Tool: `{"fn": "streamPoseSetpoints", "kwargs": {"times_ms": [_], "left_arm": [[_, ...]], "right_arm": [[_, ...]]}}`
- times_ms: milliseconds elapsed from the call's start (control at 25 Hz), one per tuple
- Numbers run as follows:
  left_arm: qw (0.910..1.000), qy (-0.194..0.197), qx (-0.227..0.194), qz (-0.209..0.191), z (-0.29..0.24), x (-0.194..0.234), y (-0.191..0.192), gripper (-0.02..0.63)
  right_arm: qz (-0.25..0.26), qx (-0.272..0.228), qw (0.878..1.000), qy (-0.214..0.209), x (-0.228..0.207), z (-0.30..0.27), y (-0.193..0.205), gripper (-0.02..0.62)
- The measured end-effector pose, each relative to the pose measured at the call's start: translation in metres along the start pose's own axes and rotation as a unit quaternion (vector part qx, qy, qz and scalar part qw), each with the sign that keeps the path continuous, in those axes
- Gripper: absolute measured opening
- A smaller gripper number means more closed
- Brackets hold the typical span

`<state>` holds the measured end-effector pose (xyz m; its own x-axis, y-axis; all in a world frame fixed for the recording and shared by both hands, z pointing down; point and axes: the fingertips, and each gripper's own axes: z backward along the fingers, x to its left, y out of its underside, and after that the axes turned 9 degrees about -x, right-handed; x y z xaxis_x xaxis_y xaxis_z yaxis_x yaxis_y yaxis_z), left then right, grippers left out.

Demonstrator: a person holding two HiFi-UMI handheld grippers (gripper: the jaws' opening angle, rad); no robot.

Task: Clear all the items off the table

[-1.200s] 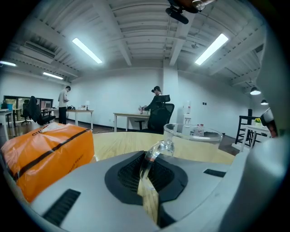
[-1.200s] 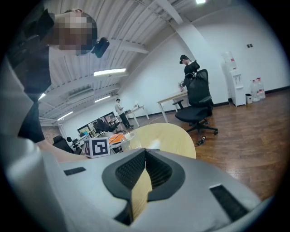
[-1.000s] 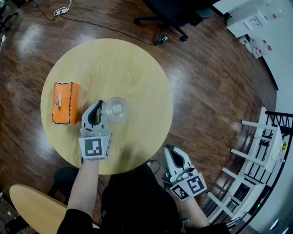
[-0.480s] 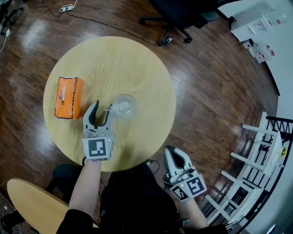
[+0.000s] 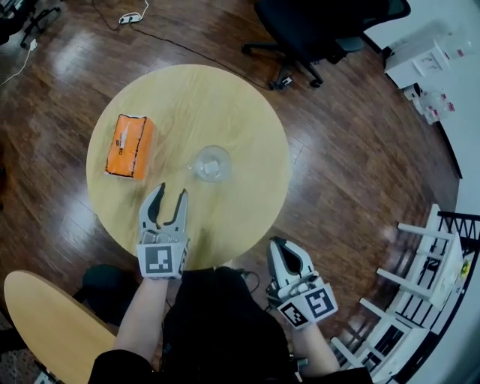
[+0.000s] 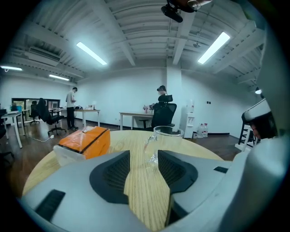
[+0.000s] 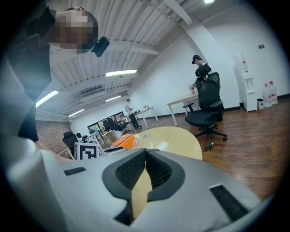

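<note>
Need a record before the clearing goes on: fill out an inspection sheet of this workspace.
Surface: round wooden table, bare apart from two things.
Job's things: orange pack lying flat at the left; clear glass mug upright near the middle, apart from the pack.
Clutter: nothing seen.
Grippers: left tongs open and empty, over the table just short of the mug; right tongs shut and empty, off the table beside the person.
Cables: power strip with its cable on the floor beyond the table.
Surroundings: dark wood floor, black office chair, white rack, white boxes.
</note>
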<state>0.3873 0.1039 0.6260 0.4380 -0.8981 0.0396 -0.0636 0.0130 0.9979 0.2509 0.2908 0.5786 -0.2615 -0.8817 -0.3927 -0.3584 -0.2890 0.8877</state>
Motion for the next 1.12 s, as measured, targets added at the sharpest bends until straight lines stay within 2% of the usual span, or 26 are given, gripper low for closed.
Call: {"fn": "streamPoseSetpoints", "kwargs": {"times_ms": [120, 240, 360, 560, 720, 800, 840, 920, 960, 1120], "left_arm": [[0.9995, -0.025, -0.006, 0.015, 0.025, 0.001, -0.019, 0.196], [0.9968, -0.068, -0.033, 0.026, 0.055, 0.008, -0.051, 0.196], [0.9905, -0.114, -0.067, 0.038, 0.095, 0.014, -0.085, 0.189], [0.9765, -0.179, -0.112, 0.043, 0.172, 0.021, -0.131, 0.189], [0.959, -0.233, -0.158, 0.034, 0.237, 0.033, -0.169, 0.164], [0.9474, -0.265, -0.179, 0.021, 0.274, 0.041, -0.18, 0.16], [0.9409, -0.282, -0.186, 0.015, 0.291, 0.046, -0.183, 0.134], [0.9281, -0.316, -0.196, 0.01, 0.325, 0.056, -0.186, 0.127], [0.9223, -0.331, -0.199, 0.008, 0.342, 0.059, -0.187, 0.1], [0.905, -0.371, -0.208, -0.016, 0.414, 0.058, -0.199, 0.1]], "right_arm": [[-0.007, -0.015, 1.0, -0.015, 0.007, 0.012, -0.009, 0.005], [-0.009, -0.037, 0.999, -0.035, 0.015, 0.024, -0.03, 0.005], [0.008, -0.063, 0.995, -0.073, 0.033, 0.031, -0.056, 0.005], [0.0, -0.104, 0.985, -0.139, 0.075, 0.036, -0.091, 0.005], [0.014, -0.115, 0.969, -0.219, 0.126, 0.03, -0.103, 0.005], [0.017, -0.116, 0.96, -0.255, 0.151, 0.028, -0.101, 0.005], [0.016, -0.117, 0.955, -0.271, 0.163, 0.025, -0.099, 0.005], [0.013, -0.116, 0.947, -0.299, 0.189, 0.02, -0.094, 0.005], [0.012, -0.116, 0.942, -0.313, 0.203, 0.018, -0.092, 0.005], [0.004, -0.112, 0.922, -0.371, 0.263, 0.021, -0.079, 0.005]]}}
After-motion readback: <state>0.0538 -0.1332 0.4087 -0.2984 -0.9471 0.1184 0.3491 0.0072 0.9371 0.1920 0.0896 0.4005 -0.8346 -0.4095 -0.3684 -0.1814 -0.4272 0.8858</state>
